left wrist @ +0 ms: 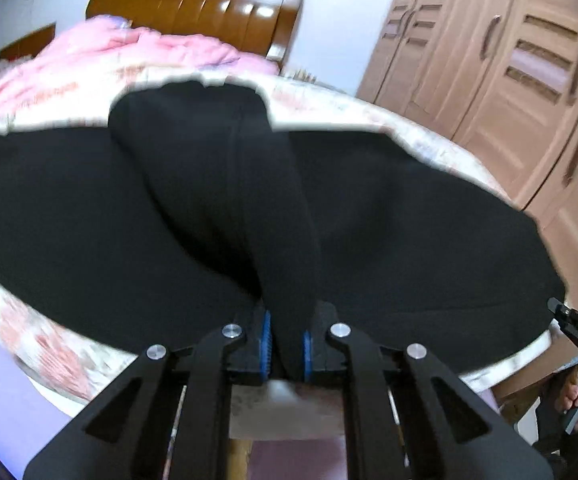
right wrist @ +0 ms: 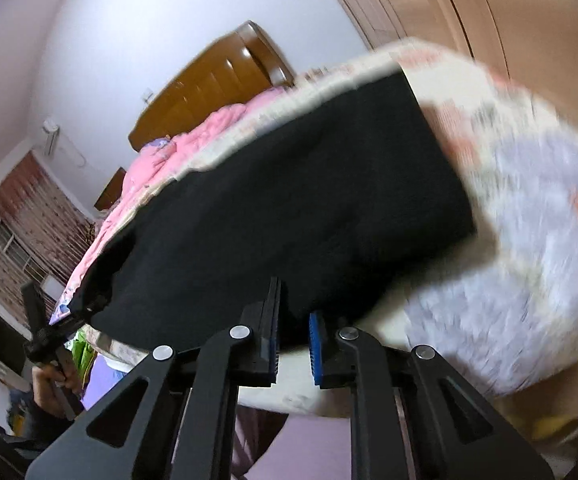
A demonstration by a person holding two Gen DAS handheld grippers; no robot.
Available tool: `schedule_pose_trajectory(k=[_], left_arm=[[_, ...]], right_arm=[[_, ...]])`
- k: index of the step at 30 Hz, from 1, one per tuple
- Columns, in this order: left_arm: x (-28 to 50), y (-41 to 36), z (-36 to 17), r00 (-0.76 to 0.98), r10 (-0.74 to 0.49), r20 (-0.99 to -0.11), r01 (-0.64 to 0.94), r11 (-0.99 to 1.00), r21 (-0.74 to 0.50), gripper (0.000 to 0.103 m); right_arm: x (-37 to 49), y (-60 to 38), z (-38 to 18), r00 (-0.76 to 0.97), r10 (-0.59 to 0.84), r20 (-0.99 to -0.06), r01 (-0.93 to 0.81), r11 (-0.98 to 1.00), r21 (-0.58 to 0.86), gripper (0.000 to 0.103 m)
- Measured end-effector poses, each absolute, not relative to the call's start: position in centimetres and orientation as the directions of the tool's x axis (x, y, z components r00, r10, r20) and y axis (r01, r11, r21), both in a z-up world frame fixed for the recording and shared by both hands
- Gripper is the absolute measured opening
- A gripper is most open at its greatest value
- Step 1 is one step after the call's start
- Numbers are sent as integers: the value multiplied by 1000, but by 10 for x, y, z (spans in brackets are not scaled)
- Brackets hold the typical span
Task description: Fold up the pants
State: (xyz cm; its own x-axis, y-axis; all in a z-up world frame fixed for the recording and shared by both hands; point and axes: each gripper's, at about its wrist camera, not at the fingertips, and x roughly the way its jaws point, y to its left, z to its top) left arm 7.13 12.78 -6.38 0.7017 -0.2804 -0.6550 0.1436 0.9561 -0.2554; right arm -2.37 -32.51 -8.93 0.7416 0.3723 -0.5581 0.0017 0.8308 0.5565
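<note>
Blue pads (left wrist: 266, 344) of my left claw (left wrist: 287, 346) are pressed together on a raised ridge of the black pants (left wrist: 169, 200), pinching the cloth at the near edge. Those pants lie spread across the bed (left wrist: 429, 136), on its flowered sheet, with a pink quilt (left wrist: 129, 52) heaped beyond them toward the wooden headboard (left wrist: 197, 8). On my other side, the right claw (right wrist: 292, 344) is closed to a narrow gap at the pants' near hem (right wrist: 289, 312); I cannot tell whether cloth sits between its pads. A wardrobe (left wrist: 509, 60) stands past the bed.
</note>
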Motion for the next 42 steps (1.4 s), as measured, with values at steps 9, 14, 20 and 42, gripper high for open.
schedule_pose_trajectory(k=[9, 14, 20, 42], left_arm=[[65, 135, -53, 747, -210, -631, 100, 974, -205, 83], [38, 155, -16, 854, -92, -512, 18, 989, -146, 96], [69, 104, 14, 810, -191, -554, 165, 981, -98, 99], [200, 56, 12, 633, -189, -750, 260, 965, -24, 101]], right_arm=[[-31, -318, -68, 714, 310, -627, 16, 889, 458, 53], [-63, -302, -19, 838, 56, -542, 65, 977, 203, 68], [17, -244, -3, 792, 118, -598, -112, 993, 48, 86], [105, -190, -20, 658, 97, -747, -220, 973, -68, 88]])
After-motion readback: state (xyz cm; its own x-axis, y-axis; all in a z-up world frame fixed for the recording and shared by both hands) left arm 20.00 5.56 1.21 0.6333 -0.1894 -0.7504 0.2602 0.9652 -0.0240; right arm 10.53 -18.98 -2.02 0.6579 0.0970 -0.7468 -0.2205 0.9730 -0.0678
